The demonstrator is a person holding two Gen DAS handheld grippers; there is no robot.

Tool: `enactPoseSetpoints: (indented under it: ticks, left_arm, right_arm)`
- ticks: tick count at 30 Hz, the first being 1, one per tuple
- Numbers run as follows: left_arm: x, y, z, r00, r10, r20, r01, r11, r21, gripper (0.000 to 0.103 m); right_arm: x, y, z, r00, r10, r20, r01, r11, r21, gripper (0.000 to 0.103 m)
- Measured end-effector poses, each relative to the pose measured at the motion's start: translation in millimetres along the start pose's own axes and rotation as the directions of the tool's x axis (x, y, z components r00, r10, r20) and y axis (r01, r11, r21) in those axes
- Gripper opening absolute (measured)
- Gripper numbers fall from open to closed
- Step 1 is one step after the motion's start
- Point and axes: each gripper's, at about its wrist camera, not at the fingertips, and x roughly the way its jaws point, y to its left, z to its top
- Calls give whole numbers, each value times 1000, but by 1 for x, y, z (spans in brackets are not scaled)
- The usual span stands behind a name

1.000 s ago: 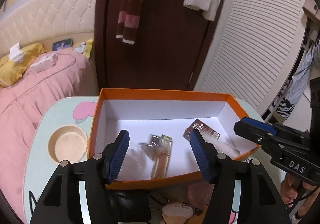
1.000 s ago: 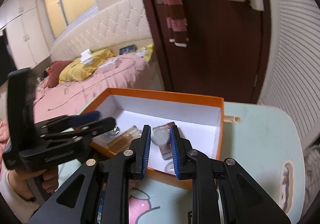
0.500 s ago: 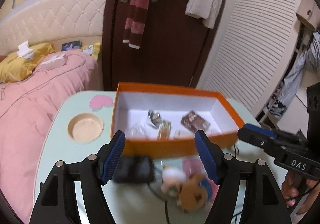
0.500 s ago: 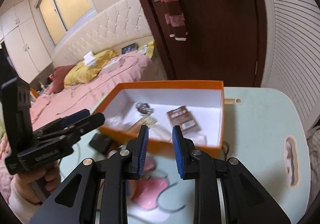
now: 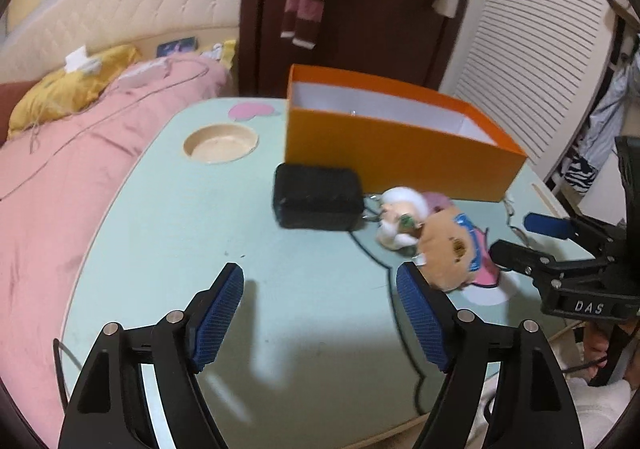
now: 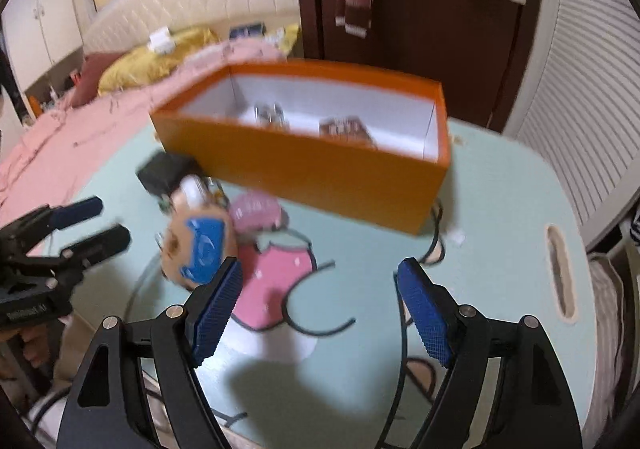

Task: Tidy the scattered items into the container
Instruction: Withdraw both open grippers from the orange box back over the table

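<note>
The orange box [image 5: 400, 145] [image 6: 320, 169] stands at the far side of the pale green table [image 5: 180, 233]. Inside it lie a small shiny item [image 6: 270, 113] and a brown packet [image 6: 346, 129]. In front of the box sit a black pouch [image 5: 318, 197] [image 6: 168, 173], a white plush toy [image 5: 400, 217], a brown plush toy with a blue patch [image 5: 448, 253] [image 6: 200, 245] and a pink item [image 6: 256, 213]. My left gripper [image 5: 320, 313] [image 6: 96, 223] hovers over bare table near the pouch, its jaws opening and empty. My right gripper [image 6: 320, 305] [image 5: 512, 235] is beside the brown plush, its jaws opening with nothing between them.
A round cup recess [image 5: 220, 143] is sunk into the table's left side, and a handle slot [image 6: 560, 273] is cut near its right edge. A pink bed [image 5: 60, 153] lies to the left. A dark door [image 5: 360, 9] with hanging clothes stands behind the box.
Both grippers drew back from above the box and sank toward the table in front of it. The right jaws went from nearly shut to wide, and the left jaws widened.
</note>
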Motion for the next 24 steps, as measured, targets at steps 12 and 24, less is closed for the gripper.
enactPoseSetpoints:
  ticks: [12, 24]
  left_arm:
    - [16, -15, -13, 993, 113, -16, -111, 989, 103, 103]
    - [15, -14, -10, 993, 115, -19, -113, 988, 103, 103]
  right_arm:
    - [18, -10, -10, 999, -17, -34, 18, 1000, 19, 93]
    - [25, -8, -11, 1000, 3, 8, -3, 1000, -8, 103]
